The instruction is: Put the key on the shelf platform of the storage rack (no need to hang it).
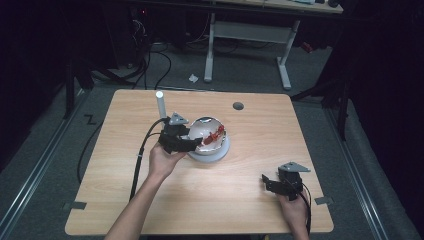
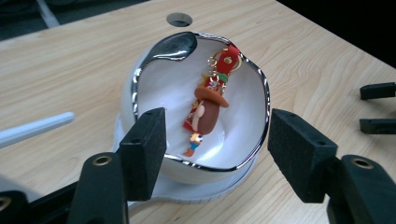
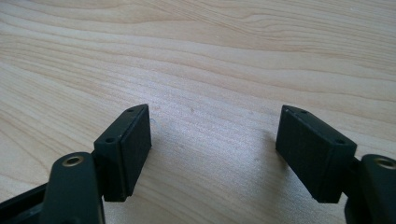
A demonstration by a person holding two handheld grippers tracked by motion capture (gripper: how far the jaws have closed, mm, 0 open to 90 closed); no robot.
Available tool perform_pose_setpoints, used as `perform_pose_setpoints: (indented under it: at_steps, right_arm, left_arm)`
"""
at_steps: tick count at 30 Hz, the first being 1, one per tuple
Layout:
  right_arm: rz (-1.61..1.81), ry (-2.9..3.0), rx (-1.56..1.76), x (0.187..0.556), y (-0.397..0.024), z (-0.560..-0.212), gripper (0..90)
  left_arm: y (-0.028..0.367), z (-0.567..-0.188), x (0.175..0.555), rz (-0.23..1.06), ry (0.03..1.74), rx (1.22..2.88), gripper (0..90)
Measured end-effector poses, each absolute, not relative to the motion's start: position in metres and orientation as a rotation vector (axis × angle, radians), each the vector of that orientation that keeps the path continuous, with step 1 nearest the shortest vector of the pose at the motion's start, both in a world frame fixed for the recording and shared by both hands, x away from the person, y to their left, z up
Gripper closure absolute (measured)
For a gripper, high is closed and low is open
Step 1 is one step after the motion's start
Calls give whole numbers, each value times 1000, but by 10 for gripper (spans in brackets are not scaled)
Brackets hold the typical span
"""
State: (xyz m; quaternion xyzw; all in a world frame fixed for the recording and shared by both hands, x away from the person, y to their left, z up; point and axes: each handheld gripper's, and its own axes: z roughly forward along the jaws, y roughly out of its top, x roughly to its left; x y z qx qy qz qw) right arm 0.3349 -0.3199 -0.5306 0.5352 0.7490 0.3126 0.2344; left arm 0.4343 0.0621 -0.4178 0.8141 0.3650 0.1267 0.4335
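While my left gripper [image 2: 215,149] stands open astride the bowl [image 2: 154,88], the keychain [image 2: 208,112] lies lengthwise straight ahead; my right gripper [image 1: 274,183], open, idles near the tabletop's [image 1: 250,200] right front corner.

- This looks like a lab or recording room, dark and sparsely furnished.
- A light wooden table with a round cable hole [image 1: 238,106] stands on grey carpeted floor [image 1: 45,145].
- Black cables [image 1: 150,60] trail across the floor toward dim equipment at the back.
- A second desk on white metal legs [image 1: 285,65] stands behind.
- Metal floor rails [image 1: 30,175] run along both sides of the table.
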Motion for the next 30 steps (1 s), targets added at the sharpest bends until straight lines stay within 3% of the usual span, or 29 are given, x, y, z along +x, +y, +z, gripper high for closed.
perform_pose_setpoints:
  at_steps: [30]
  right_arm:
    - [858,2055,1470,335,-320,-531,269]
  left_arm:
    - [122,-414,403,323,982,1907,354]
